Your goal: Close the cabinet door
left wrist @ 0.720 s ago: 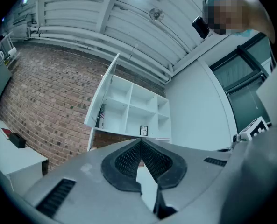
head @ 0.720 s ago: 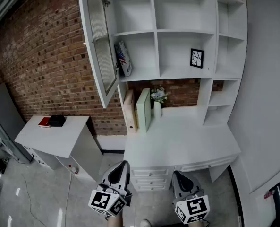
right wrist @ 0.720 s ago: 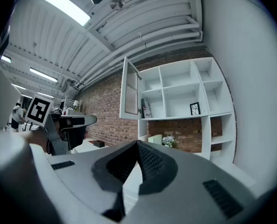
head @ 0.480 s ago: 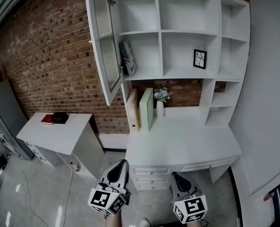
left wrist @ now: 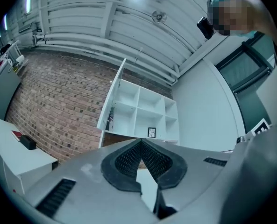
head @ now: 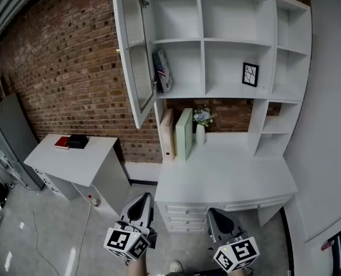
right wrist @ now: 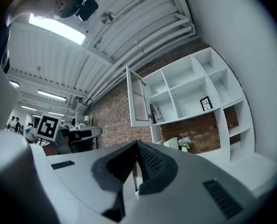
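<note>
Brick, red-brown and rough, makes the far wall [head: 61, 68]. Against it stands the white cabinet [head: 202, 45], a flat-painted grid of square open shelves above a white surface [head: 228, 174] with drawers beneath. To the left sits a lower grey side table [head: 72, 165], smooth-topped.

The cabinet door [head: 134, 56] hangs from the cabinet's left edge, swung well out toward us. Its white frame holds a ribbed, see-through panel. It leaves the left shelves uncovered, so we judge the closing not yet begun.

Smaller things rest where the shelves keep them. A black-framed picture [head: 251, 74] stands upright on a right shelf, and a flag-printed packet [head: 164, 71] leans just behind the door. A pale vase of flowers [head: 200, 130] stands on the surface beside upright boards.

Both tongs sit low and near, well apart from the door. The left tongs [left wrist: 140, 143] are clenched, their ribbed black pads meeting with nothing between. The right tongs [right wrist: 137, 143] likewise look clenched and empty. We expect a clenched tip would serve for pushing the door's free edge rightward.
</note>
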`<action>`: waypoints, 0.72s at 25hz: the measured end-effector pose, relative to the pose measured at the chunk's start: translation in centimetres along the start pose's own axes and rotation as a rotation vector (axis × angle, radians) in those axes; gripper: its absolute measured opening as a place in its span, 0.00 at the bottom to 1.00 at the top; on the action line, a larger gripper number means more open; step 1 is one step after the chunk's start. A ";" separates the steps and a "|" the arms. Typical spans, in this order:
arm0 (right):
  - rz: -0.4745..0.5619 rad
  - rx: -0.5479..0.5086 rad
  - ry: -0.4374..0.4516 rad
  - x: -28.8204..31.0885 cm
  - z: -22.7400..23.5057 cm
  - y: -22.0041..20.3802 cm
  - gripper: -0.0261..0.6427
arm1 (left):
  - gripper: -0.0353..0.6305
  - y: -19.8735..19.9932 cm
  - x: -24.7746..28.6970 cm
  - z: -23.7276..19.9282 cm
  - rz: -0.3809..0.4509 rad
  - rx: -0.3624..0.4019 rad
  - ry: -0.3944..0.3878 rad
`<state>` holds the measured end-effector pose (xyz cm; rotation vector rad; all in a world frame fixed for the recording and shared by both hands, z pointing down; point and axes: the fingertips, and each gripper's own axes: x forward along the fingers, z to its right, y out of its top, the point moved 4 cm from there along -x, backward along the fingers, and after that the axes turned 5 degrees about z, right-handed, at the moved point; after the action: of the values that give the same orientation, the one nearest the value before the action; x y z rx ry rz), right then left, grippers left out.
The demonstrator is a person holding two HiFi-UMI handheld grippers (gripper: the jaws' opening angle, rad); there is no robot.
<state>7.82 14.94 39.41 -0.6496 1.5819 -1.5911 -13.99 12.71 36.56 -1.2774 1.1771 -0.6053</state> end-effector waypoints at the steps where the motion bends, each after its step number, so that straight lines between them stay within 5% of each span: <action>1: 0.000 0.001 -0.003 0.3 0.3 0.0 0.04 | 0.07 -0.1 0.3 -0.2 -0.001 0.007 0.008; 18: -0.008 -0.097 -0.058 15.8 7.1 -0.2 0.04 | 0.07 -0.6 14.4 -10.9 0.106 0.008 0.012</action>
<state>4.63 -1.99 37.60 -0.7480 1.6235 -1.4951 -18.76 -4.55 33.80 -1.1977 1.2431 -0.5402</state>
